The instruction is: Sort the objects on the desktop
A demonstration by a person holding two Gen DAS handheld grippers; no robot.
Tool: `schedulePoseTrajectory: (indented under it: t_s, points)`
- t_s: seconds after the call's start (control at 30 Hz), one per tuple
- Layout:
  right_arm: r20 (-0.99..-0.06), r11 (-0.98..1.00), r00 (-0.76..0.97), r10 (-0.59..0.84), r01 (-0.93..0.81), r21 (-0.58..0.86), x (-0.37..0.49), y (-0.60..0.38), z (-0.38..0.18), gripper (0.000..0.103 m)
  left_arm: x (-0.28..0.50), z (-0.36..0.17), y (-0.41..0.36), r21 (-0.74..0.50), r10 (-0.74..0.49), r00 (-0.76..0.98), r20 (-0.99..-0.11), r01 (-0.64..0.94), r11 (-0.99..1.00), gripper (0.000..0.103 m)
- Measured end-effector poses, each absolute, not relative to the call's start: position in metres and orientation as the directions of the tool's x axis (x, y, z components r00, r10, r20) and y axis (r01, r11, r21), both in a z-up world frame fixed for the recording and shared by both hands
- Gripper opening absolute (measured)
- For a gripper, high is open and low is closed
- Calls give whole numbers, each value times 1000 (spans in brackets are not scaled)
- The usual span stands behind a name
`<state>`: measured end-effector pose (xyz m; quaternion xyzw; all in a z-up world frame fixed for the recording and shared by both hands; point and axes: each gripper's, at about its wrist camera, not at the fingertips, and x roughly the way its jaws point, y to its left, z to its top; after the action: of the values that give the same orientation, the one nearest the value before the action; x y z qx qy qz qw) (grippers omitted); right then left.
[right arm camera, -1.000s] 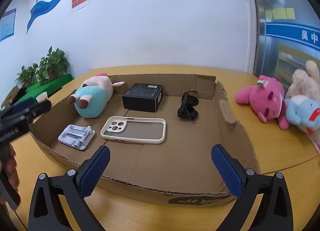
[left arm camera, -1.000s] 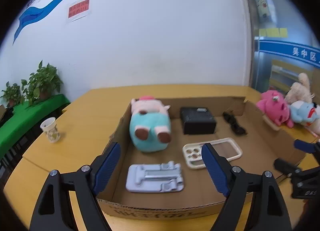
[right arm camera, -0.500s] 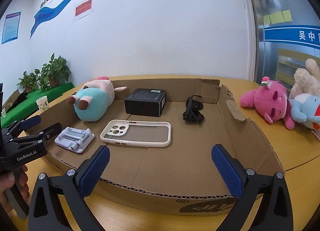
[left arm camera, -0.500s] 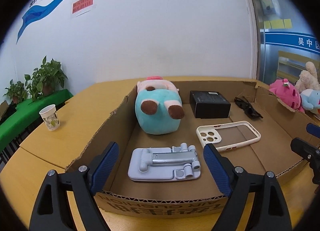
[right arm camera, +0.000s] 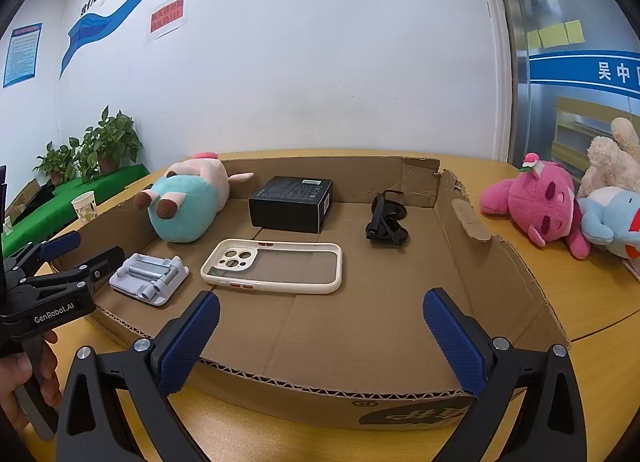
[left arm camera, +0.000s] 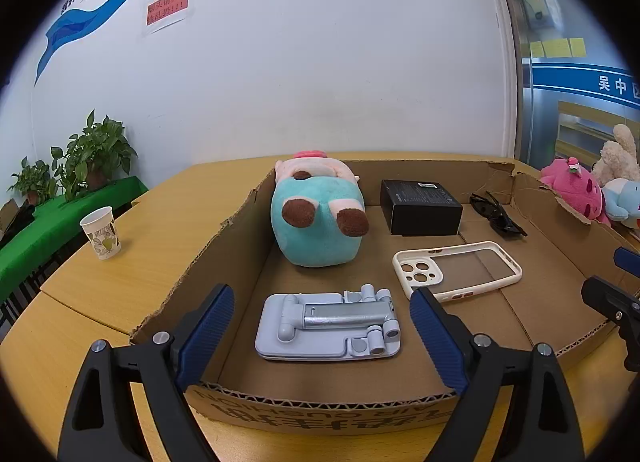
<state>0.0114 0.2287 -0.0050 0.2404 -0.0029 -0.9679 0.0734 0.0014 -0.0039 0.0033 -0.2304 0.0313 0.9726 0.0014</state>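
Note:
A shallow cardboard box (left arm camera: 404,350) (right arm camera: 304,338) on a wooden table holds a grey folding phone stand (left arm camera: 328,326) (right arm camera: 150,276), a cream phone case (left arm camera: 456,268) (right arm camera: 274,266), a teal and pink plush (left arm camera: 316,213) (right arm camera: 188,201), a black box (left arm camera: 420,205) (right arm camera: 292,203) and black sunglasses (left arm camera: 498,215) (right arm camera: 386,223). My left gripper (left arm camera: 320,336) is open and empty at the box's front edge, just before the phone stand; it also shows in the right wrist view (right arm camera: 80,250). My right gripper (right arm camera: 320,338) is open and empty over the box's front edge; it also shows in the left wrist view (left arm camera: 616,274).
A paper cup (left arm camera: 101,232) (right arm camera: 85,206) stands on the table left of the box. Pink, beige and blue plush toys (right arm camera: 560,205) (left arm camera: 580,189) lie on the table to the right. Potted plants (left arm camera: 80,157) stand on a green surface at far left. A white wall is behind.
Both grippers have come lower and closer to the box's front edge. The left one now faces the phone stand more squarely. Both stay open.

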Motion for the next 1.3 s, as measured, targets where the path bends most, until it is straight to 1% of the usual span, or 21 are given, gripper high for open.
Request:
schedulePoseTrajectory:
  t_s: [0.9, 1.1, 1.3]
  points:
    - [-465, -989, -874, -144, 141, 41, 11, 228, -5, 103, 1, 3, -3, 59, -15, -894, -448, -13, -998, 90]
    - [-468, -989, -872, -141, 139, 39, 9, 229, -5, 103, 1, 2, 0, 55, 6, -891, -455, -35, -998, 98]
    - [-469, -989, -872, -142, 140, 39, 9, 229, -5, 103, 1, 2, 1, 55, 1, -890, -455, -30, -998, 98]
